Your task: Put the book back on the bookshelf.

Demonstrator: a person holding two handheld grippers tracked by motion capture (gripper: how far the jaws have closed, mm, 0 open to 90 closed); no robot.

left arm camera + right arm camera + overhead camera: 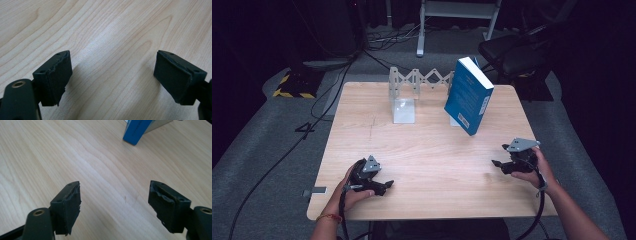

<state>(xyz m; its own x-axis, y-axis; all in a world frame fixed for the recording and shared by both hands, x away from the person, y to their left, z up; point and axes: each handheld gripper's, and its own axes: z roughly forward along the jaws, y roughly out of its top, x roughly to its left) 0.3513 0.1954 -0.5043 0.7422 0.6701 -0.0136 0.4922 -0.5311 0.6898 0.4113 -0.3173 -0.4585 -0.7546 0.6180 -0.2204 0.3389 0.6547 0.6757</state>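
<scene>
One wooden table stands in the room. On it there is one blue book and one white folding rack, which has two upright end plates joined by one zigzag lattice. Two grippers are there, a left gripper and a right gripper, each with two black jaws and each in one of the person's two hands. One dark chair stands behind the table.

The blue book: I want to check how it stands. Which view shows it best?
The high view: the whole book shows, tilted against the white rack. The right gripper view catches just its lower corner; the left gripper view looks at bare table.
</scene>
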